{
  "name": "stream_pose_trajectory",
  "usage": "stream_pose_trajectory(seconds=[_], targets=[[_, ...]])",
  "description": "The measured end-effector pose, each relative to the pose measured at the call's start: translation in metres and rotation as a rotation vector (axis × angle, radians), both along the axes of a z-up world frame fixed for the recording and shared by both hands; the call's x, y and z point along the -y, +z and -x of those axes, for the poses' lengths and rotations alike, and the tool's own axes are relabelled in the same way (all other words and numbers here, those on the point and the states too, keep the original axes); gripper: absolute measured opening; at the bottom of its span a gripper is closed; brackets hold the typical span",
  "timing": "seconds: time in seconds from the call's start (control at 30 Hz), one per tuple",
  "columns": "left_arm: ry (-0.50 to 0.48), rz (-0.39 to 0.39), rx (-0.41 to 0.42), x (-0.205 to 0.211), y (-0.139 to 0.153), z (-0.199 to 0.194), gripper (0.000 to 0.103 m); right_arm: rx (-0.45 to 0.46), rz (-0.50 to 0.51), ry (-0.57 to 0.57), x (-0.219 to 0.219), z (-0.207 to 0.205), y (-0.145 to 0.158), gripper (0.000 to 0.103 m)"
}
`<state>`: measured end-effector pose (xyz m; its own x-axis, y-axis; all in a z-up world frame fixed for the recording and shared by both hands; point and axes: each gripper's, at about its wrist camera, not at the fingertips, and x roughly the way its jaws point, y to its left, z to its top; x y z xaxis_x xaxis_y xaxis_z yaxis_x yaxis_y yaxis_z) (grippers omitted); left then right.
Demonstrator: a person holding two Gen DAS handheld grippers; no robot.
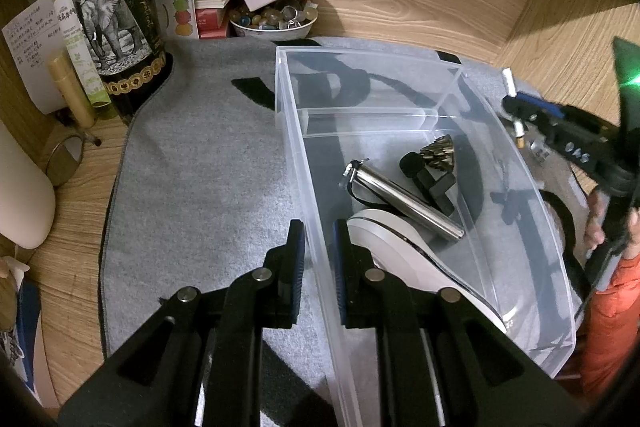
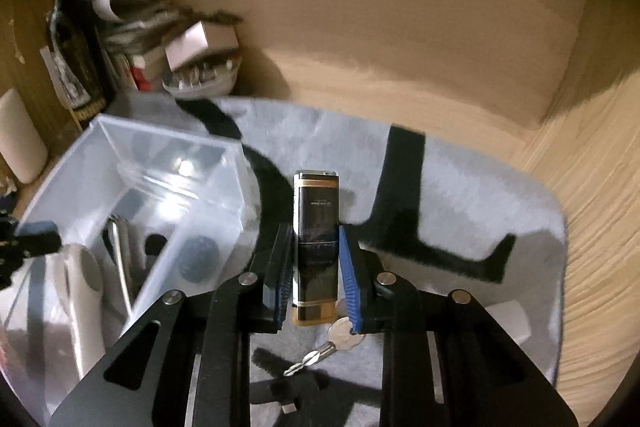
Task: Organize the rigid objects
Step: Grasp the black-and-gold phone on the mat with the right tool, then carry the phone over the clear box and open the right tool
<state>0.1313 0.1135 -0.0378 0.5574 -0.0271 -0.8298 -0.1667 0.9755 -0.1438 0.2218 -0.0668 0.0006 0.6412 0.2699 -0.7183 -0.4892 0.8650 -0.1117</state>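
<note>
Left wrist view shows the left gripper [image 1: 319, 267] straddling the near left wall of the clear plastic bin [image 1: 472, 99], one finger outside and one inside, clamped on that wall. The bin sits on a grey mat [image 1: 200, 167] toward its right edge; in its near compartment lie a metal cylinder [image 1: 404, 199], a white curved object [image 1: 400, 251], a small black piece [image 1: 432, 183] and a brassy cone [image 1: 438, 149]. A wine bottle [image 1: 116, 11] stands at the mat's far left corner. Right wrist view shows the right gripper [image 2: 314, 267] closed on a black-and-gold lighter [image 2: 315, 239], held upright above the mat, just right of the bin. A key [image 2: 320, 351] lies on the mat beneath.
</note>
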Motion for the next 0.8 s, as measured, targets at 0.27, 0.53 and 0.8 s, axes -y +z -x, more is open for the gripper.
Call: stream_pose_trajectory(seconds=[0.27,0.53,0.8], targets=[[-0.001,0.000,-0.001,0.000,0.000,0.000,0.013,0.090,-0.049,0.045,-0.010,0.022,0.040,0.021],[0.000,0.001,-0.001,0.000,0.000,0.001,0.013,0.146,-0.073,0.161,-0.037,0.059,0.063,0.021],[-0.004,-0.003,-0.002,-0.001,-0.001,0.003,0.013,0.087,-0.024,0.258,-0.074,0.069,0.038,0.021]])
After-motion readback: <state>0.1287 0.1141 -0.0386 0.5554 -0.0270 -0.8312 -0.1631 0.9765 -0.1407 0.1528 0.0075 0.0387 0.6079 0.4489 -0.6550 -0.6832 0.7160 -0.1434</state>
